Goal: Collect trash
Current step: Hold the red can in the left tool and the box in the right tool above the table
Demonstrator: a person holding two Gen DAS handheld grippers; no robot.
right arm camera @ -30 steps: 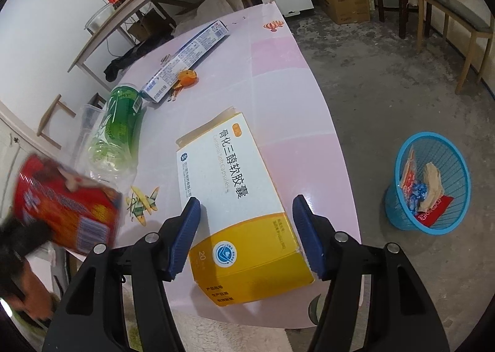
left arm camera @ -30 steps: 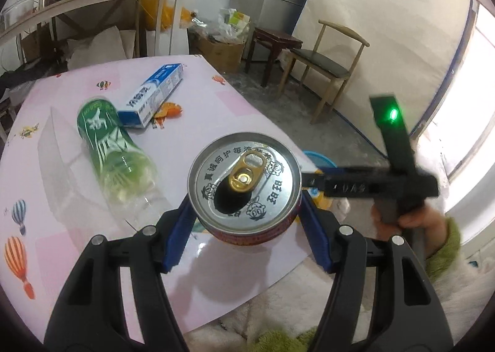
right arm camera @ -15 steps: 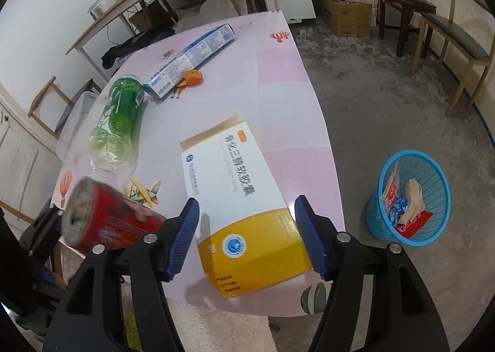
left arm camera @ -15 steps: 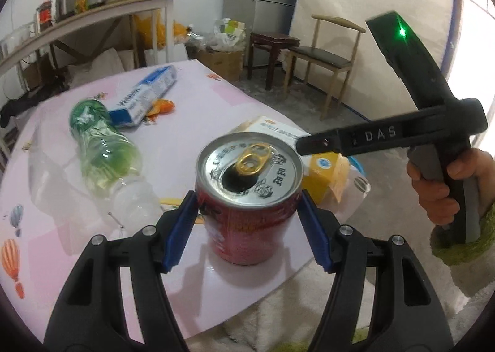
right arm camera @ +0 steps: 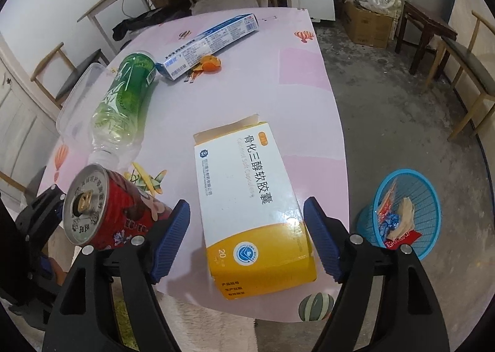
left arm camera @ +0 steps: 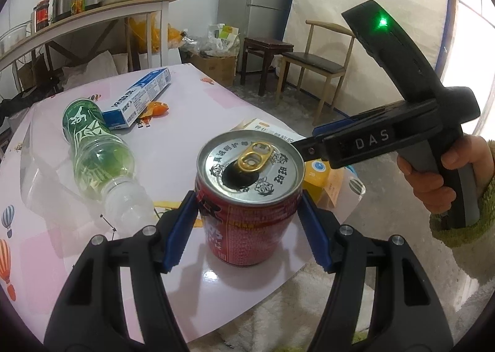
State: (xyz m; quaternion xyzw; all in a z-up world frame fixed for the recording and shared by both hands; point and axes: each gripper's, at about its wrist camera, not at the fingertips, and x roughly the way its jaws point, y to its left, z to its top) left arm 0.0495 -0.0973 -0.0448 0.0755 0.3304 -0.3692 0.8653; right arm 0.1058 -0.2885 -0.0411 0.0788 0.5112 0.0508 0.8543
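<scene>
My left gripper (left arm camera: 249,229) is shut on a red drink can (left arm camera: 247,212) with an open silver top, held at the near edge of the pink table (left arm camera: 191,110); the can also shows in the right wrist view (right arm camera: 108,212). My right gripper (right arm camera: 246,237) is open and straddles the near end of a white and yellow medicine box (right arm camera: 250,197) lying flat on the table, not touching it. A green plastic bottle (right arm camera: 123,110) lies on its side at the left. A blue toothpaste box (right arm camera: 210,42) and an orange peel (right arm camera: 210,62) lie farther back.
A blue mesh trash basket (right arm camera: 402,212) with wrappers inside stands on the floor right of the table. A clear plastic container (right arm camera: 77,98) lies beside the bottle. Wooden chairs (right arm camera: 464,73), a stool and a cardboard box stand at the back right.
My left gripper has lowered the can toward the table's near edge and tipped it upright. My right gripper has drawn back slightly from the medicine box and stays open.
</scene>
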